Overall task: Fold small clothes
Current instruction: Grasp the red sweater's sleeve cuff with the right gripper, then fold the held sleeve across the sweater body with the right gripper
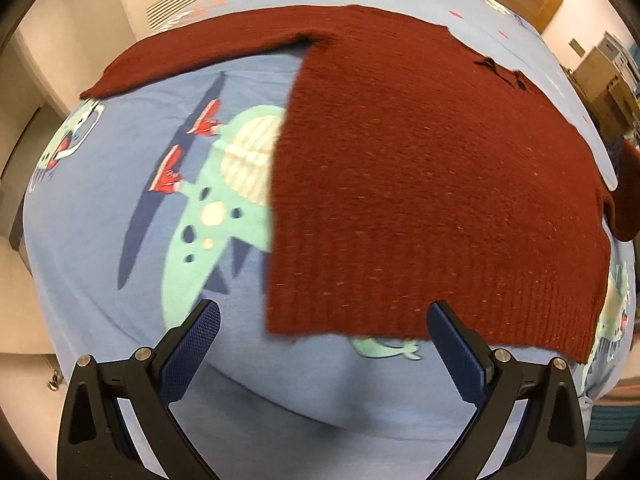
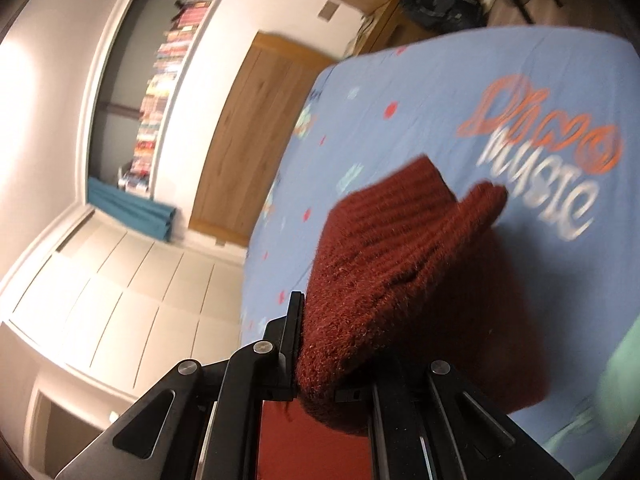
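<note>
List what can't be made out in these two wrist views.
- Right wrist view: right gripper fingers are buried in the dark red sweater cuff, so the bite depth is hidden.
- Right wrist view: motion blur smears the lettering on the blue dinosaur sheet and the bookshelf spines.
- Left wrist view: the sweater's right sleeve is cut off at the frame edge.
- Left wrist view: whether the open left gripper touches the sheet cannot be told.

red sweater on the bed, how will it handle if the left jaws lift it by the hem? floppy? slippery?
Probably floppy: the sweater lies limp on the bedsheet, and the cuff held by the right gripper bunches and sags. Likely not slippery: the coarse ribbed knit should catch on the left gripper's textured pads. It looks thick, so perhaps somewhat heavy for its size.
</note>
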Available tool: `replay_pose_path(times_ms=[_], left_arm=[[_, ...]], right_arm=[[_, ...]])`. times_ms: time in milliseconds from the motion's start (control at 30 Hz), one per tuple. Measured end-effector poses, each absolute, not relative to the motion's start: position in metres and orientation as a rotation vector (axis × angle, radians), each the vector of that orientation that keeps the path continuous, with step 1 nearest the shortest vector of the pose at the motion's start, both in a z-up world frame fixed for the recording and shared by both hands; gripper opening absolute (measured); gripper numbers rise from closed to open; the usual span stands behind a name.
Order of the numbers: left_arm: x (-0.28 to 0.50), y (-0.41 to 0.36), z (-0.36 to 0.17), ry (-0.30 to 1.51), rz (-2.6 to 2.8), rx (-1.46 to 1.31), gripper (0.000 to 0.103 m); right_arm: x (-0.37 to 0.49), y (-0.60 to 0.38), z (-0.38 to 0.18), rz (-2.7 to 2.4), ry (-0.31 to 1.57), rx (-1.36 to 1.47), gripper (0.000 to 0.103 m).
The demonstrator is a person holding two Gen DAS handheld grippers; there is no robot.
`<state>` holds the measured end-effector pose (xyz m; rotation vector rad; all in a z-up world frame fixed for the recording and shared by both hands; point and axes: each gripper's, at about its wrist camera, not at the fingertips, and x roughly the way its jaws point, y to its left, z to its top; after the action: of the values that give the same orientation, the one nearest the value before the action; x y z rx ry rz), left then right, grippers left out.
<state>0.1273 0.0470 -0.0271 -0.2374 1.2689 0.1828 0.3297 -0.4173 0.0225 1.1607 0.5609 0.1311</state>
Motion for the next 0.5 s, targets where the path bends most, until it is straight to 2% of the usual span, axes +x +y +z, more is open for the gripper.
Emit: replay_pose_path(times_ms=[500], left_arm=[[0.082,0.12,-0.011,1.151,0.277,-0.327,0.101]], right_arm=[[0.411,-0.222,0.051,0.374,0.711,1.084,0.009]])
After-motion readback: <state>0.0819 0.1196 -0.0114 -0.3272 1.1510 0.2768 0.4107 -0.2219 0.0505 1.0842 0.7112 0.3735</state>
